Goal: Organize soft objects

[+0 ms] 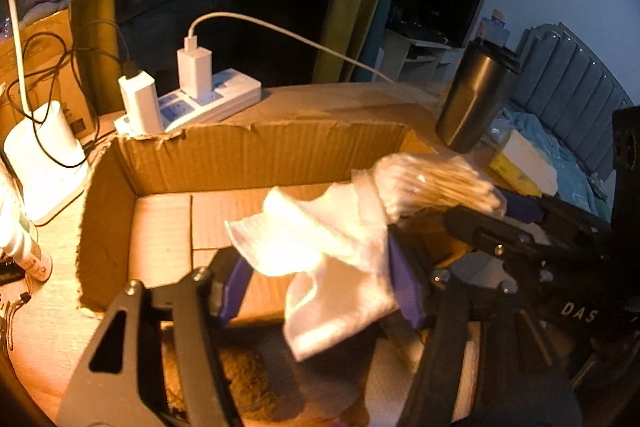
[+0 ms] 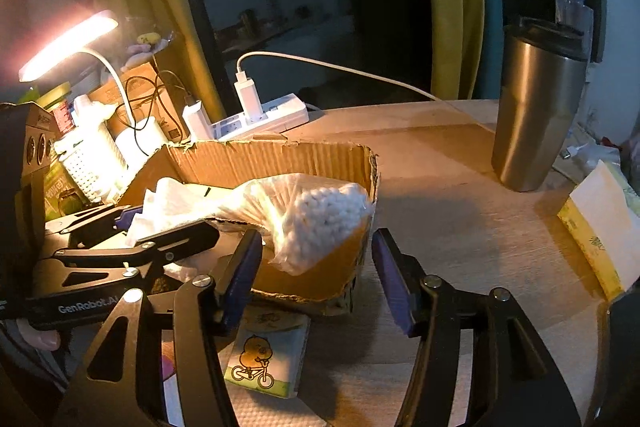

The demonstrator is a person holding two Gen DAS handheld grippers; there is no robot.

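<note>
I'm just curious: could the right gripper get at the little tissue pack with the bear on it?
Probably yes: the right gripper is open, and the tissue pack lies uncovered on the table just under its fingers, outside the cardboard box.

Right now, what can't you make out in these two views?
- Left wrist view: lamp glare washes out the white tissue; whether the left gripper actually pinches it is unclear.
- Right wrist view: the bag of cotton swabs and the tissue hide most of the cardboard box floor.
- Right wrist view: the tissue pack is partly covered by a finger of the right gripper, so its print is incomplete.
</note>
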